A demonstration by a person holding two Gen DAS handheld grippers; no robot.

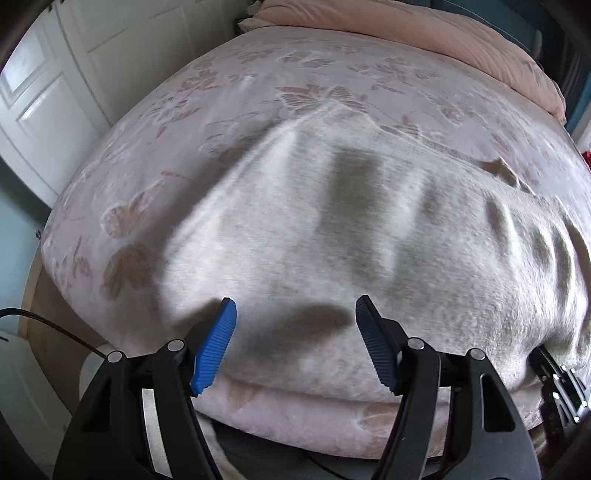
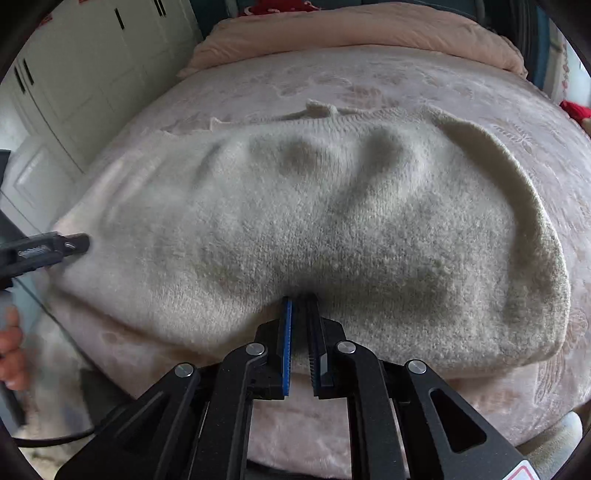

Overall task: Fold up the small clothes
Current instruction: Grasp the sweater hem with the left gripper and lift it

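Observation:
A cream knit sweater (image 1: 332, 229) (image 2: 332, 221) lies spread and rumpled on the pink butterfly-patterned blanket (image 1: 166, 147) (image 2: 369, 74) of a bed. My left gripper (image 1: 295, 306) hovers open over the sweater's near hem, its blue pads wide apart with nothing between them. My right gripper (image 2: 300, 297) has its pads only a narrow gap apart, and its tips nip the sweater's near edge. Creases in the knit run toward those tips. The left gripper (image 2: 70, 243) also shows at the sweater's left end in the right wrist view. A hand (image 2: 11, 350) is at that frame's left edge.
A peach duvet roll (image 1: 443, 37) (image 2: 351, 33) lies across the head of the bed. White wardrobe doors (image 1: 55, 92) (image 2: 92, 55) stand along the left side. Something red (image 2: 576, 109) sits at the far right. A black cable (image 1: 55, 325) hangs off the bed's near left corner.

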